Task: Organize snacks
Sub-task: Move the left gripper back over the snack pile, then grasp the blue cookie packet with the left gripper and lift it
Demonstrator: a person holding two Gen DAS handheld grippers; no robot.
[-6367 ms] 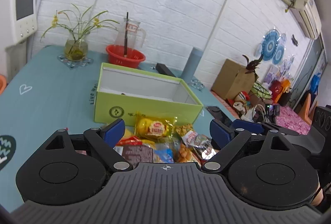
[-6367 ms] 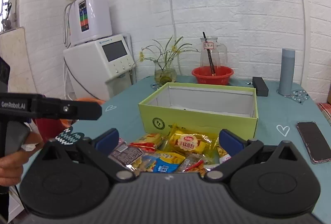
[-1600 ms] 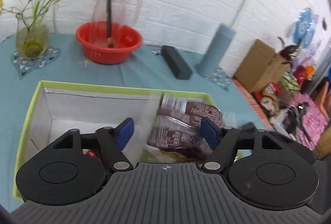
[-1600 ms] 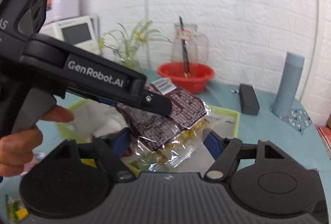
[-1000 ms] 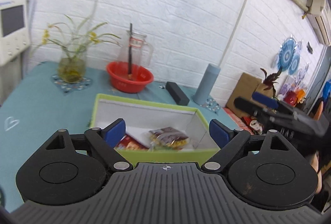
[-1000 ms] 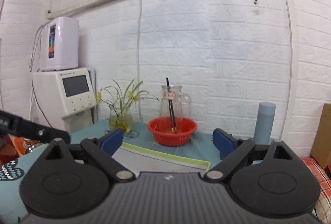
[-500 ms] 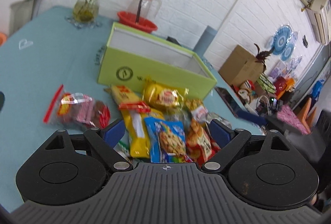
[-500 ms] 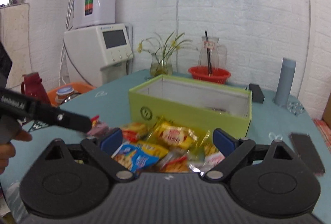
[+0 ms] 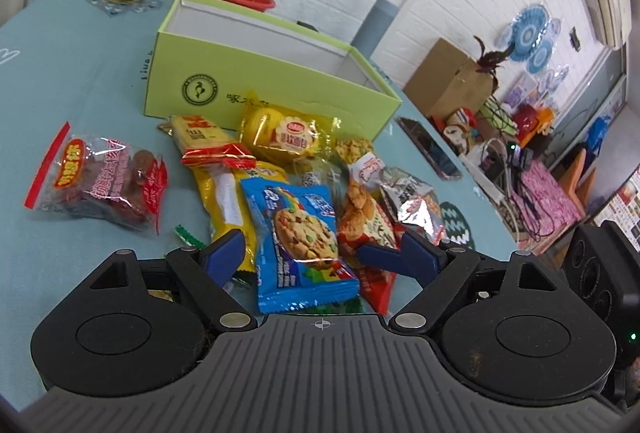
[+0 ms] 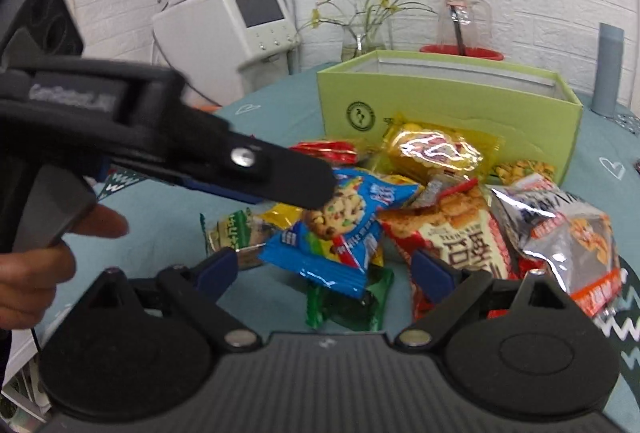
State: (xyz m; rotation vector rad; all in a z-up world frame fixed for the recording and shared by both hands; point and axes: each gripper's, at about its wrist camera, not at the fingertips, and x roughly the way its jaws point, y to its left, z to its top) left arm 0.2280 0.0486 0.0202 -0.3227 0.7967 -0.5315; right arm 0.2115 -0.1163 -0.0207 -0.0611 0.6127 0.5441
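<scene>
Both tongs dropped lower over snack pile since half second ago. Left tongs (image 9: pixel 320 253) apart, straddling blue cookie packet (image 9: pixel 302 233) on worktop (image 9: pixel 80 81). Right tongs (image 10: pixel 324 269) apart. Green box (image 9: pixel 256 73) behind pile.

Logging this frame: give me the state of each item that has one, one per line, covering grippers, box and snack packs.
left gripper: open, fingers either side of the blue cookie pack.
right gripper: open, holding nothing.
blue cookie pack: sealed, lying on the pile.
green box: lid off, upright on the table; contents not visible.
red jujube bag: sealed, lying apart, left of the pile.
yellow bread pack: sealed, lying against the box front.
</scene>
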